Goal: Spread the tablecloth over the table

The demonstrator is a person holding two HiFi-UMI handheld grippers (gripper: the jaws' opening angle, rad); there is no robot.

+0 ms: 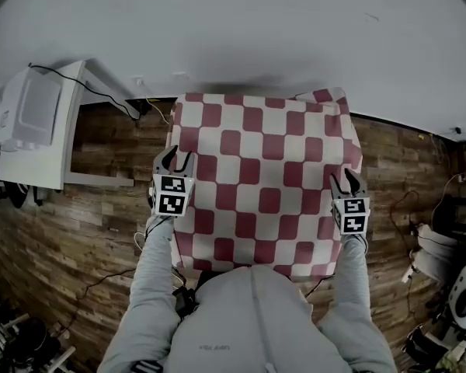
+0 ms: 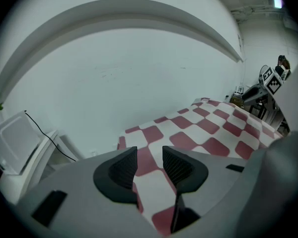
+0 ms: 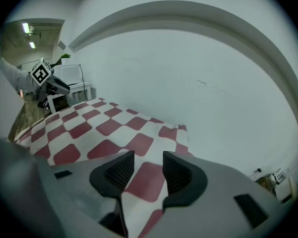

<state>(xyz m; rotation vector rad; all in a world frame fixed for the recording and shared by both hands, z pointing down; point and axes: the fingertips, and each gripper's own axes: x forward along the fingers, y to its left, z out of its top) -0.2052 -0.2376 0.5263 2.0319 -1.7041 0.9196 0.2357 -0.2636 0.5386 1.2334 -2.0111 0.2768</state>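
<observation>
1. Check the fingers. The ribbed black fingers of the left gripper stand moderately apart and clamp nothing. The cloth shows through the gap, lying below them. The right gripper is in the same condition: fingers parted, with only cloth visible beneath the gap.

2. Confirm position. In the head view, the left gripper sits over the left edge of the red-and-white chequered fabric tablecloth. The right gripper sits over its right edge. Both are toward your near end.

3. Inspect the cloth. It covers the whole top, so the table itself is hidden beneath it. The cloth drapes over the near edge and both sides. The far right corner looks rumpled rather than flat.

4. Assess progress. The spreading appears nearly complete, and squaring and smoothing appear to be what is left.

5. Finish the step.
- Lower each gripper to its side hem and close on a single layer only.
- Draw both hems outward together, with equal pull and level grippers, so the checks run parallel to the table edges.
- Release, then attend to the rumpled far corner.

Caution: the cloth probably slides easily. An uneven pull may skew it or drag it toward the brown wood-plank floor.
</observation>
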